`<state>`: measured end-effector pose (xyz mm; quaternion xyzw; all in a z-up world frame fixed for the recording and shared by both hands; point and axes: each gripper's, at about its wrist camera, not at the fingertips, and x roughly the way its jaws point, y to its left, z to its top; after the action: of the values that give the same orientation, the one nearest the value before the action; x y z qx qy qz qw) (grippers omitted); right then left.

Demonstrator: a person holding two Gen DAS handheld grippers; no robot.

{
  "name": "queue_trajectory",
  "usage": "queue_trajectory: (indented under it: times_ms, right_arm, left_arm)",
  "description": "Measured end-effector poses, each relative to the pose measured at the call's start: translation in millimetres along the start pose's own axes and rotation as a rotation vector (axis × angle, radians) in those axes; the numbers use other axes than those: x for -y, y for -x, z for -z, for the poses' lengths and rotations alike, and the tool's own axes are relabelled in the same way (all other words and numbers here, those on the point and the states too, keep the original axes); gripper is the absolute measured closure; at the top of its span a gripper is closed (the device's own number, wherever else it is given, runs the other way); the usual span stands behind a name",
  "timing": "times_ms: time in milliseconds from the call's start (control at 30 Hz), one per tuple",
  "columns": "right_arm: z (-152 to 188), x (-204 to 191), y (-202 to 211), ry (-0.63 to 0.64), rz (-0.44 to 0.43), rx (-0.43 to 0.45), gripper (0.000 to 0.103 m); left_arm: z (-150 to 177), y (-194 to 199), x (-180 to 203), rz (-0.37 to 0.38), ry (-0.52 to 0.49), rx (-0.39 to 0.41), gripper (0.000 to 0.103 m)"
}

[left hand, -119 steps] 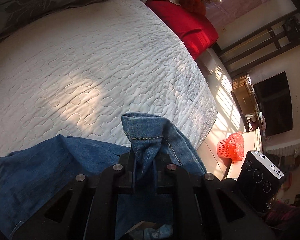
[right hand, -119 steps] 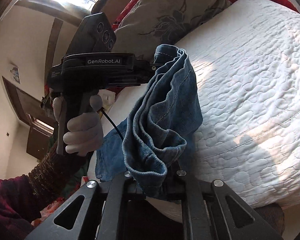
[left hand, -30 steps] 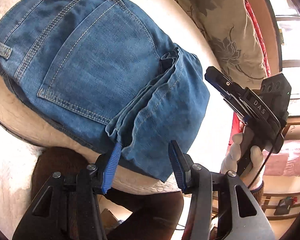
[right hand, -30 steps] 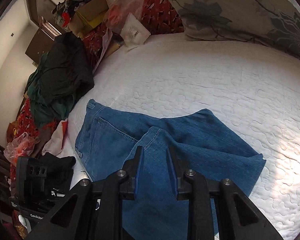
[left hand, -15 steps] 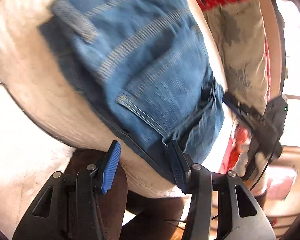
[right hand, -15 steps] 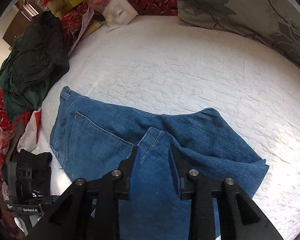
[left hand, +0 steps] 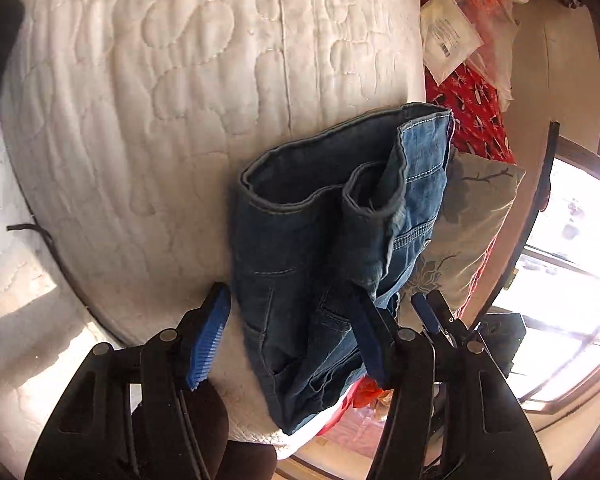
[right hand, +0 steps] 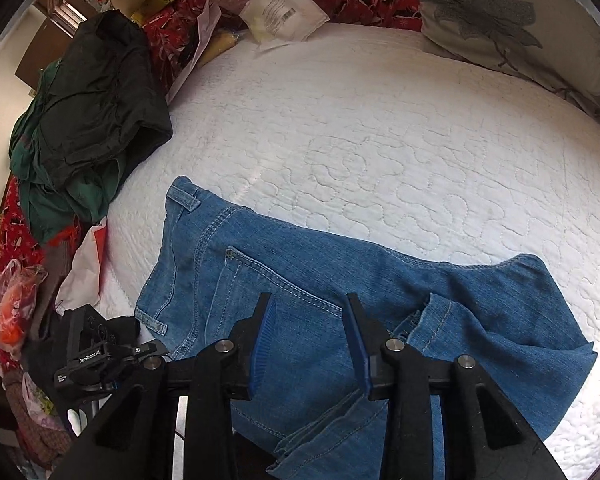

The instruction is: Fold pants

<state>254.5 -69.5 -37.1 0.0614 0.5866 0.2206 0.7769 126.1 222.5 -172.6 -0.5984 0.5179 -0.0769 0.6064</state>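
The blue jeans (right hand: 340, 300) lie folded on the white quilted bed (right hand: 380, 140), back pocket up, hems bunched at the right. My right gripper (right hand: 310, 336) is open and empty just above them. In the left wrist view the jeans (left hand: 324, 240) show from the waistband end at the bed's edge. My left gripper (left hand: 288, 332) is open, its jaws on either side of the waistband corner, not closed on it. The right gripper's tips (left hand: 424, 316) show beyond the jeans. The left gripper's body (right hand: 96, 360) shows at the lower left of the right wrist view.
A dark green garment pile (right hand: 84, 120) lies at the bed's left. Bags and packets (right hand: 280, 12) sit at the far edge by red patterned cloth. A grey floral pillow (right hand: 500, 12) is at the back right, also in the left wrist view (left hand: 468, 232).
The right gripper has opened wider and let go of the hem, which now lies on the jeans. The left gripper has swung round to the waistband end, still open.
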Motion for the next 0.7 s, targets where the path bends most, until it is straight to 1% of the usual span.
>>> queue_trajectory:
  times_ms: [33, 67, 100, 133, 267, 400, 500, 533, 567, 633, 700]
  right_arm:
    - [-4.7, -5.8, -3.9, 0.013, -0.003, -0.004, 0.065]
    - [-9.8, -11.4, -7.6, 0.023, -0.004, -0.004, 0.065]
    - [-15.2, -16.6, -11.6, 0.034, -0.006, -0.008, 0.064]
    - [-21.4, -22.4, -16.3, 0.045, -0.011, -0.015, 0.064]
    - [-42.1, -43.5, -33.0, 0.091, -0.007, -0.033, 0.063]
    - [-55.4, -56.7, -46.3, 0.116, -0.015, -0.041, 0.063]
    - [-61.5, -61.1, -53.4, 0.119, -0.021, -0.041, 0.063]
    - [-63.0, -61.8, -55.1, 0.119, -0.026, -0.040, 0.063]
    - [-64.7, -63.0, -57.2, 0.123, -0.031, -0.041, 0.063]
    - [-68.5, -67.3, -61.1, 0.147, -0.034, -0.044, 0.062]
    - [-72.6, -73.5, -66.1, 0.186, -0.050, -0.061, 0.058]
  left_arm:
    - [-1.3, -5.2, 0.6, 0.021, 0.015, -0.011, 0.045]
    - [-1.3, -7.5, 2.4, 0.040, 0.023, -0.018, 0.043]
    - [-1.5, -8.8, 4.5, 0.042, 0.017, -0.016, 0.041]
    - [-0.3, -5.7, 1.9, 0.046, 0.016, -0.016, 0.041]
    - [3.8, 10.8, -10.9, 0.103, 0.031, -0.017, 0.041]
    - [5.4, 26.1, -14.3, 0.113, -0.011, 0.042, 0.037]
    - [7.2, 26.7, -11.6, 0.124, -0.058, 0.052, 0.037]
    - [5.7, 23.1, -8.2, 0.106, -0.074, 0.049, 0.037]
    - [4.8, 20.0, -8.5, 0.088, -0.070, 0.048, 0.037]
    - [3.8, 15.2, -12.7, 0.098, -0.046, 0.036, 0.037]
    - [4.6, 15.0, -16.7, 0.111, -0.032, 0.032, 0.037]
